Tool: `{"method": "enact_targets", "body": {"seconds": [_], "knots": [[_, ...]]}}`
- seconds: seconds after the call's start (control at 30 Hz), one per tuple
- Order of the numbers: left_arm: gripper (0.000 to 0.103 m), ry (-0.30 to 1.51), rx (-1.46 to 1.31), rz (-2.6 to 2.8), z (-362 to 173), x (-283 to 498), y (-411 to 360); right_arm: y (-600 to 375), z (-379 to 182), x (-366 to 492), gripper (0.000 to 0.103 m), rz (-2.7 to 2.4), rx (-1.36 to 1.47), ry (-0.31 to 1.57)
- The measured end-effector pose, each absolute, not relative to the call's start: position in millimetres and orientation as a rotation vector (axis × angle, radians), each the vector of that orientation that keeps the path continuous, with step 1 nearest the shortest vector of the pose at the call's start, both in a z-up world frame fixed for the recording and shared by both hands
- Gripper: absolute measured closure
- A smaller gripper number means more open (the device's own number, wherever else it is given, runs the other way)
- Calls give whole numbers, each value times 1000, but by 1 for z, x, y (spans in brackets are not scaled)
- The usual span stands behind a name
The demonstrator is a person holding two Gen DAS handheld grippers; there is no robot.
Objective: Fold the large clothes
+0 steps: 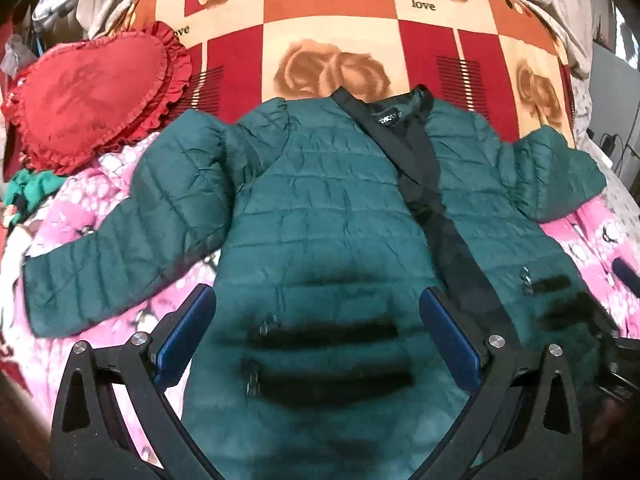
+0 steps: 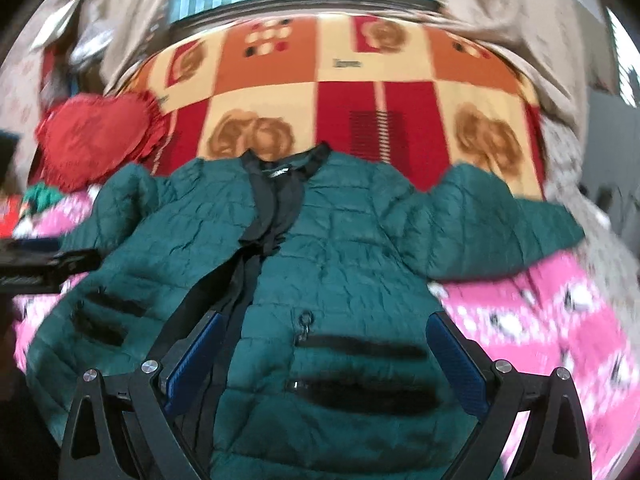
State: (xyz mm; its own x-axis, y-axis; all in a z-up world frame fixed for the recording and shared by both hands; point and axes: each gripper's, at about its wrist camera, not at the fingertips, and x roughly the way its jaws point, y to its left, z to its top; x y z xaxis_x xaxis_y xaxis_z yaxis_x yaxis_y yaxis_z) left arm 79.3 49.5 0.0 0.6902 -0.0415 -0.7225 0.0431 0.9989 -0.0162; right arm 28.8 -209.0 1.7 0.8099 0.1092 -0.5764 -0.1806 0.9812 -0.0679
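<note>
A dark green quilted jacket [image 1: 320, 200] lies face up and spread flat on a bed, collar pointing away from the cameras, both sleeves extended outward to the sides. Its black front placket [image 1: 420, 168] runs diagonally down the middle, slightly open at the neck. Zipped pockets [image 1: 324, 336] with black trim show on the lower front panels. The lower half of the jacket rests on a pink patterned blanket [image 1: 120, 216]; the collar and shoulders rest on a red, orange and cream checked bedspread [image 1: 332, 4] printed with roses. A red heart-shaped cushion [image 1: 92, 92] with a frilled edge sits beyond the jacket's left sleeve. The left gripper [image 1: 318, 308] hovers over the left front panel, blue-padded fingers [image 1: 188, 328] spread wide, holding nothing. The right gripper [image 2: 324, 336] hovers over the right front panel, fingers likewise spread wide and empty. The right wrist view is motion-blurred
</note>
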Motion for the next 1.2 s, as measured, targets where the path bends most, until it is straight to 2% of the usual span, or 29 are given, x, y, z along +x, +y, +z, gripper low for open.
{"method": "enact_targets", "body": {"seconds": [0.13, 0.27, 0.43, 0.73, 1.03, 1.2], "knots": [[1, 824, -18, -12, -19, 102, 55, -218, -6, 64, 3, 166, -105, 675], [1, 918, -60, -16, -37, 112, 58, -232, -34, 82, 3, 174, 62, 770], [1, 941, -54, -8, -43, 111, 54, -224, -32, 75, 3, 185, 28, 723], [1, 868, 8, -13, -36, 103, 44, -221, -40, 80, 3, 200, 21, 787], [1, 719, 65, -57, -21, 87, 31, -217, -40, 75, 3, 184, -37, 759], [1, 718, 94, -58, -22, 86, 27, -219, -42, 76, 3, 199, -10, 763]]}}
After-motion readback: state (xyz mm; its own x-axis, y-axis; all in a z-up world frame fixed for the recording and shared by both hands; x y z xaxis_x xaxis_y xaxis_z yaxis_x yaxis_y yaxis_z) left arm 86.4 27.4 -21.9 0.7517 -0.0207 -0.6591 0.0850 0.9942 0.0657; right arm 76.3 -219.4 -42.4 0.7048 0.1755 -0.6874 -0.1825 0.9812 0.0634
